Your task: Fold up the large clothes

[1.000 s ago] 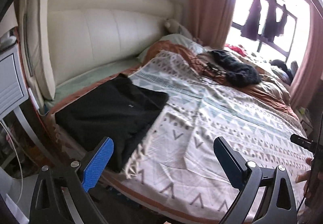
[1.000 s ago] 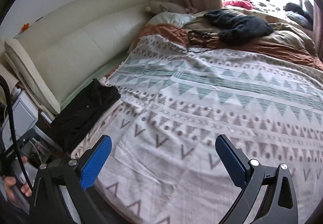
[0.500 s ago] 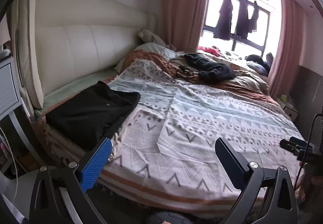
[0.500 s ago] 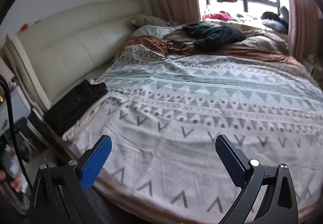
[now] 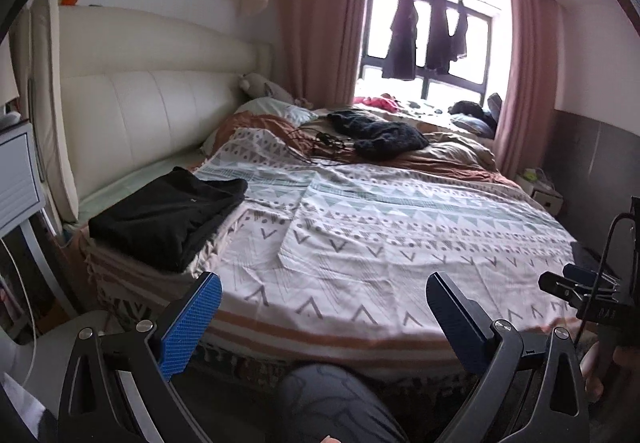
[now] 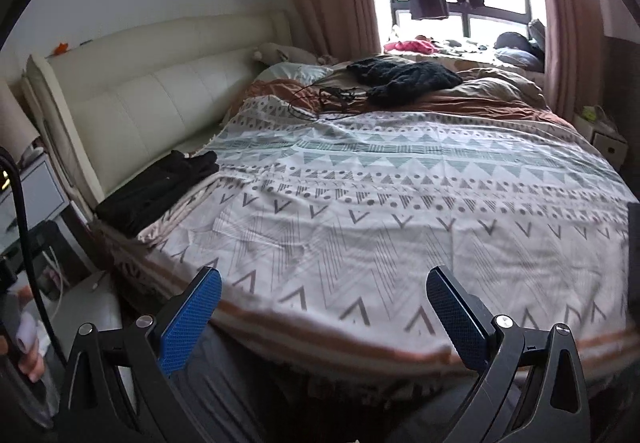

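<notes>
A folded black garment (image 5: 168, 215) (image 6: 156, 189) lies on the near left corner of the bed, beside the headboard. A crumpled dark knit garment (image 5: 384, 133) (image 6: 404, 77) rests at the far end of the bed. My left gripper (image 5: 324, 319) is open and empty, held back from the bed's near edge. My right gripper (image 6: 324, 317) is open too, with nothing between its blue pads, also short of the edge. The other gripper's body (image 5: 588, 299) shows at the right of the left wrist view.
A patterned white bedspread (image 5: 380, 227) (image 6: 400, 203) covers the bed, with a brown duvet (image 5: 448, 157) and tangled black cables (image 5: 320, 143) beyond. A cream headboard (image 5: 140, 111) is at left, a grey nightstand (image 5: 18, 179) beside it. Clothes hang at the window (image 5: 428, 39). A person's knee (image 5: 332, 403) is below.
Both grippers have pulled back and up from the bed, so the whole bed and the window now show. The black garment lies where it was. Both stay open.
</notes>
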A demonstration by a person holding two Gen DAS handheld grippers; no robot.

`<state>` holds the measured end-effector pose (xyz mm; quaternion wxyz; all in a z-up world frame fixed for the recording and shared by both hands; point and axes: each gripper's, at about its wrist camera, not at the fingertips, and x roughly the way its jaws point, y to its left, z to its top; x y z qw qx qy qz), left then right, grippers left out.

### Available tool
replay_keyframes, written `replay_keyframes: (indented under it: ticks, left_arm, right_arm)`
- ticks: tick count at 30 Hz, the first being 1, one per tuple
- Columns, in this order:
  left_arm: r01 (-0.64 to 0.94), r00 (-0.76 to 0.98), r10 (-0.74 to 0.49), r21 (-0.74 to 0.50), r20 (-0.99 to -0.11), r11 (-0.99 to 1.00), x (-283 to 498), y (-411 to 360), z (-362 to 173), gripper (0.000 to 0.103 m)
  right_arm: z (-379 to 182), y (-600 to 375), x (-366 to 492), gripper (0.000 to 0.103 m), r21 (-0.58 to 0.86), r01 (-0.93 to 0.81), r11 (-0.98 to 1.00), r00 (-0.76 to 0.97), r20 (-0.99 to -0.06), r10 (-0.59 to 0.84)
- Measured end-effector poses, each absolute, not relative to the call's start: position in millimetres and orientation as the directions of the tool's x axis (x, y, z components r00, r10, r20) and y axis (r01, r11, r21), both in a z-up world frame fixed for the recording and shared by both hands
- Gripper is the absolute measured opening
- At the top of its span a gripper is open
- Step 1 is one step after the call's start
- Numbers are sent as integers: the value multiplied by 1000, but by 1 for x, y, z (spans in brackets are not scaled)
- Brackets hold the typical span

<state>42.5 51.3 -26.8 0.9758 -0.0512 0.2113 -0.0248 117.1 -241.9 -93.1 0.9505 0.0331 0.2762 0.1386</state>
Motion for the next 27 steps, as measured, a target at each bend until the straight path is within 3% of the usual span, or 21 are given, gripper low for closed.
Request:
replay_keyframes:
  ticks: [27]
  left_arm:
    - [122,923,-145,-86,-356,989,-39,24,-32,102]
  right_arm:
    - [-93,-256,15,102,112,-173,979,870,-448,205]
